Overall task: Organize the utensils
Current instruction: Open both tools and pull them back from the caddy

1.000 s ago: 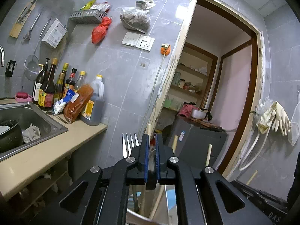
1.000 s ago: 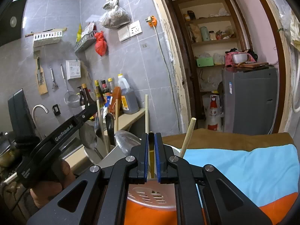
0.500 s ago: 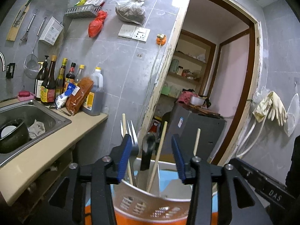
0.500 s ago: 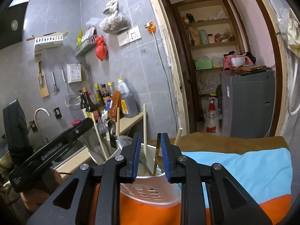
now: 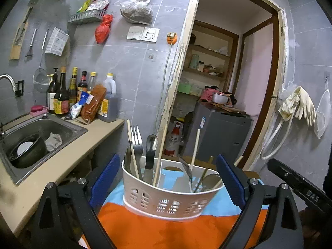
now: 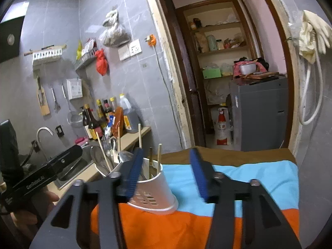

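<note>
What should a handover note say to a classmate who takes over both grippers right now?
Left gripper: open, empty, jaws wide either side of the white caddy.
Right gripper: open, empty, beside the caddy.
The caddy stands on the orange and blue cloth. Fork, spoon and chopsticks stand upright in it.
Done: all visible utensils are in the caddy.
Left: no loose utensil shows; look around before stopping.

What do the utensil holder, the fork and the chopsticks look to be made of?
Utensil holder: likely plastic, matte white, with moulded cut-out slots. Fork: metal, probably stainless steel, with a silvery sheen. Chopsticks: pale tan and dull, wood or bamboo by the look.
</note>
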Tool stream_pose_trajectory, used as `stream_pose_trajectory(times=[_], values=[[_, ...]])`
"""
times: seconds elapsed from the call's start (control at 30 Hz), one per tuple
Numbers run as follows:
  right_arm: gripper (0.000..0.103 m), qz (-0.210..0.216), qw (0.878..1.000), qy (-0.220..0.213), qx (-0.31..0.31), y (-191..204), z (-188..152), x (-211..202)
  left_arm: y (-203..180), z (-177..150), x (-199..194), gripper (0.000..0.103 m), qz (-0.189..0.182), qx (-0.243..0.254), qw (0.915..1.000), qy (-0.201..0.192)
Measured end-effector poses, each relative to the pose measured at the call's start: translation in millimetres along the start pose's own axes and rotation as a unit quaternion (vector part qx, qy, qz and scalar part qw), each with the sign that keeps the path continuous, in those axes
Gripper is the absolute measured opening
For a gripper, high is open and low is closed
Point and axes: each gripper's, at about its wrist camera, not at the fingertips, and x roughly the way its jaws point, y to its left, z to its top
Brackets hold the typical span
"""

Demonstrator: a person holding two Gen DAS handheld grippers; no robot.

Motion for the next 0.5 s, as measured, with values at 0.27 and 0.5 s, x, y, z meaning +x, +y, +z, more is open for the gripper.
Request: stream_pose_trajectory(times=[0.27, 0.5], values=[[0.069, -0.032, 0.999, -0.007, 0.006, -10, 1, -52, -23, 1, -38, 0.097, 0.024, -0.004, 0.9997, 0.006], [0.103, -0.072, 0.997, -0.003, 0.011, -8, -8, -100, -33, -12, -78, 0.099, 0.034, -0.001, 0.9992, 0.020]])
